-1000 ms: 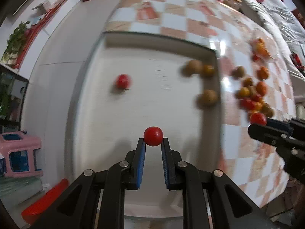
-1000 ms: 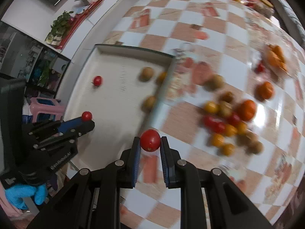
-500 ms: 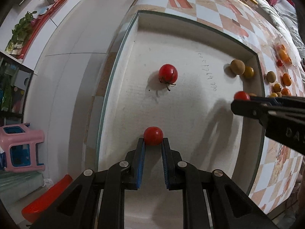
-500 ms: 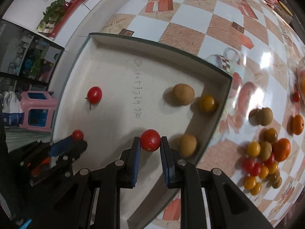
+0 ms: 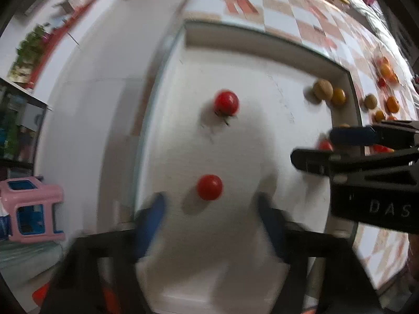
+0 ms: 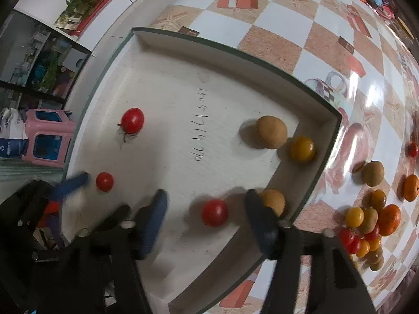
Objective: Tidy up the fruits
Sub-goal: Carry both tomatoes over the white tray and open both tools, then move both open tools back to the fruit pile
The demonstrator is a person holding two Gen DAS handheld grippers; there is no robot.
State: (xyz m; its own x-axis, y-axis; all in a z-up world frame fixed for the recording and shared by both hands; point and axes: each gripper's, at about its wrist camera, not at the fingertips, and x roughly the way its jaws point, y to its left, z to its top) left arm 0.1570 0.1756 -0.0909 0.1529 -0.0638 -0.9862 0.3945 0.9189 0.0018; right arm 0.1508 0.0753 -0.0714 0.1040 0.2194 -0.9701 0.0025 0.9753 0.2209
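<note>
Nearby, brown fruit (image 6: 273, 201) beside right tool (image 6: 205, 209)

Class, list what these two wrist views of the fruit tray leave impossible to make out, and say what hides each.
- Left wrist view: left gripper fingers smeared by motion blur.
- Left wrist view: tomato mostly hidden behind the right gripper.
- Right wrist view: brown fruit partly covered by a gripper finger.
- Right wrist view: fruit pile; rear pieces overlapped, uncountable.

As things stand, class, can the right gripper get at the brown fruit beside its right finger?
Probably yes. The right gripper is open, and the brown fruit lies just outside one finger, though the tray wall close behind leaves little room.
</note>
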